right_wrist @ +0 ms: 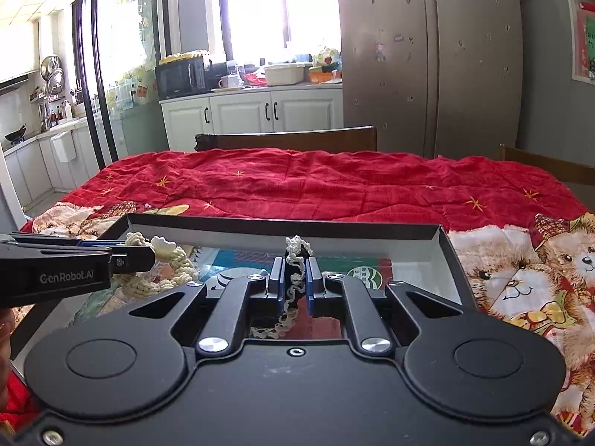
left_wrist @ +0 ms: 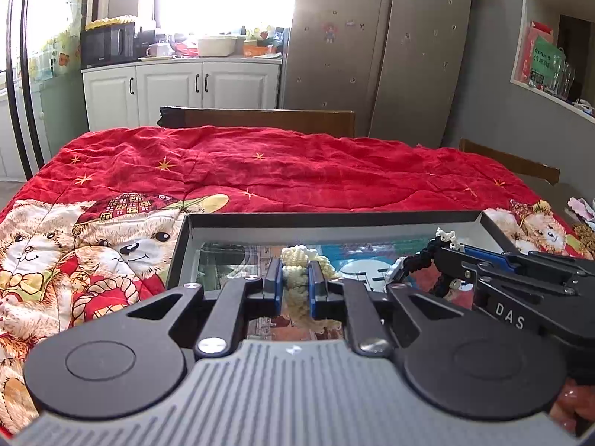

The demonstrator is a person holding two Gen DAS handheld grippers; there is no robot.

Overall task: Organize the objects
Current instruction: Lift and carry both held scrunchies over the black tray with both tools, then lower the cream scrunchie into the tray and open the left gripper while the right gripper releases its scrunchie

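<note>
A shallow black box with a picture-printed floor lies on the red quilt. My left gripper is shut on a cream knitted piece, which hangs just over the box's left part; the same cream knitted piece shows at the left of the right wrist view, with the left gripper's fingers closed on it. My right gripper is shut on a black crocheted piece with a cream lace edge, held over the box's middle. In the left wrist view the black crocheted piece dangles from the right gripper.
A red quilt with teddy-bear prints covers the table. Dark wooden chair backs stand behind its far edge. Beyond are white kitchen cabinets and a grey fridge. Small items lie at the quilt's right edge.
</note>
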